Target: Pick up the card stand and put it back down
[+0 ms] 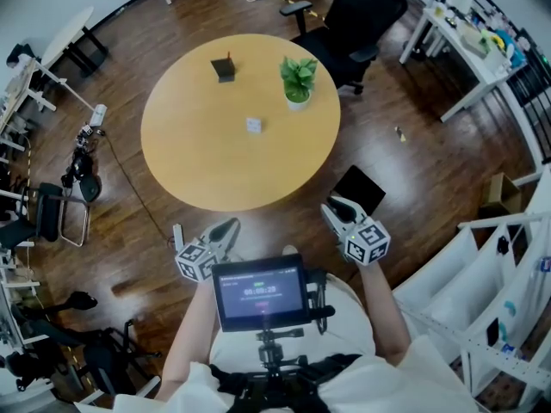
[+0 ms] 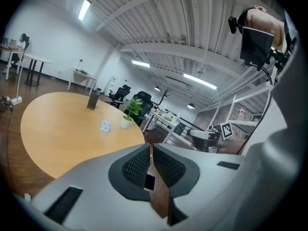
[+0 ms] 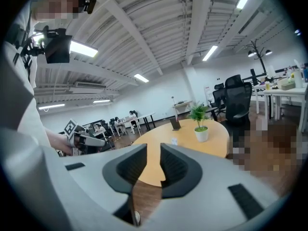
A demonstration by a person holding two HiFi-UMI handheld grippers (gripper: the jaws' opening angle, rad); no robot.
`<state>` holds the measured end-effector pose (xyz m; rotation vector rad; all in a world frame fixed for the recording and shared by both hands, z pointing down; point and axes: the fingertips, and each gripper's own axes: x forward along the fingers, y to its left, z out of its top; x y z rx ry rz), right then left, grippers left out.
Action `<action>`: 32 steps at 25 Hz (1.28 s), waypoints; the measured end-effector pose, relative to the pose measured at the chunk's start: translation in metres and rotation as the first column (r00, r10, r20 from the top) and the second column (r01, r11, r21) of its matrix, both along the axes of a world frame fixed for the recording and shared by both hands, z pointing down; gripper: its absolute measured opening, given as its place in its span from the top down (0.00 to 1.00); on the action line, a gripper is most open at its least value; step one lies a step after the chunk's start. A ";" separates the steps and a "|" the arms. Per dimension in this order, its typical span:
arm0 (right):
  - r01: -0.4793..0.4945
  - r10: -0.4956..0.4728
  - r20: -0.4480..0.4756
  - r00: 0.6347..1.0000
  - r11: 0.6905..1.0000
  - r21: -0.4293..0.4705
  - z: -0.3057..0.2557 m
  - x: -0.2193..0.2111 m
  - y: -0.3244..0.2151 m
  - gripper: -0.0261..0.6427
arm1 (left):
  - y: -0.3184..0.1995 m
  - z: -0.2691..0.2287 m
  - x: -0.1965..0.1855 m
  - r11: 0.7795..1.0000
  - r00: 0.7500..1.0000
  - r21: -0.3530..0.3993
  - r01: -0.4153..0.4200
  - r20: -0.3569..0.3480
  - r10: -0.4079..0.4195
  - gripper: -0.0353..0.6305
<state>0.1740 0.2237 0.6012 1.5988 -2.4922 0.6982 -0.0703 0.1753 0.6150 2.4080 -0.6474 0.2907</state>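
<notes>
While the left gripper (image 1: 225,229) is clenched, its 2 pads all but meeting with nothing between them, the right gripper (image 1: 336,206) stands released. Its pads are parted by a clear gap that shows only floor and table edge. Both are held low in front of the person, short of the near edge of the round table (image 1: 198,157). They are over the wood floor (image 1: 129,256) and well apart from everything on the tabletop.

Outward from them, a small white block (image 1: 254,126) sits close to the middle of the tabletop. Beyond it, toward the far right edge, is a potted plant (image 1: 298,80). The card stand (image 1: 224,68), as I take the dark upright slab to be, stands near the far edge, just left of the plant and apart from it. Both gripper views show it upright on its base, small and distant.

As for progress, the stand rests on the tabletop and neither gripper has it or is near it. That fits 2 stages equally well: a stand that is yet to be lifted, or a stand that has been lifted and set back with the grippers drawn away. Nothing on the tabletop, such as a tilt or a skewed base, tips the judgement toward either one.
</notes>
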 end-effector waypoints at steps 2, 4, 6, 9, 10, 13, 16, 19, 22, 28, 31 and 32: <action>-0.025 0.025 -0.010 1.000 1.000 -0.004 0.001 0.002 0.002 0.81 | 0.000 0.004 0.003 1.000 1.000 0.001 -0.014 0.009 0.014 0.93; -0.079 0.079 -0.045 0.996 0.997 -0.006 0.003 0.007 0.004 0.81 | 0.002 0.007 0.008 0.999 0.999 0.007 -0.031 0.020 0.031 0.93; -0.142 0.141 -0.084 0.986 0.990 -0.011 0.010 0.014 0.008 0.81 | 0.004 0.008 0.013 0.999 0.999 0.024 -0.039 0.028 0.038 0.93; -0.221 0.218 -0.092 0.972 0.975 -0.028 0.022 0.020 0.017 0.81 | 0.005 0.009 0.017 0.999 0.999 0.048 -0.020 0.026 0.019 0.93; -0.232 0.229 -0.096 0.969 0.972 -0.030 0.025 0.019 0.019 0.81 | 0.005 0.011 0.017 0.998 0.999 0.055 -0.012 0.030 0.011 0.93; -0.234 0.230 -0.123 0.965 0.972 -0.024 0.029 0.011 0.026 0.81 | 0.005 0.018 0.015 0.998 0.997 0.058 0.021 0.068 -0.025 0.94; -0.231 0.227 -0.159 0.961 0.973 -0.007 0.027 0.003 0.028 0.82 | 0.006 0.037 0.005 0.997 0.991 0.014 0.072 0.111 -0.074 0.95; -0.214 0.210 -0.186 0.960 0.977 0.000 0.029 -0.006 0.030 0.82 | 0.014 0.078 -0.013 0.995 0.983 -0.032 0.099 0.157 -0.093 0.95; -0.185 0.184 -0.191 0.964 0.983 0.011 0.030 -0.014 0.031 0.81 | 0.005 0.049 -0.008 0.988 0.978 0.021 0.153 0.139 -0.154 0.95; -0.189 0.193 -0.201 0.960 0.981 0.041 0.027 -0.013 0.029 0.81 | -0.009 0.035 -0.022 0.965 0.956 0.054 0.257 0.129 -0.262 0.95; -0.186 0.192 -0.208 0.959 0.981 0.050 0.024 -0.015 0.025 0.82 | -0.006 0.037 -0.021 0.967 0.959 0.037 0.251 0.127 -0.254 0.95; -0.181 0.188 -0.216 0.958 0.982 0.052 0.024 -0.016 0.025 0.82 | -0.005 0.038 -0.021 0.968 0.960 0.032 0.248 0.128 -0.250 0.95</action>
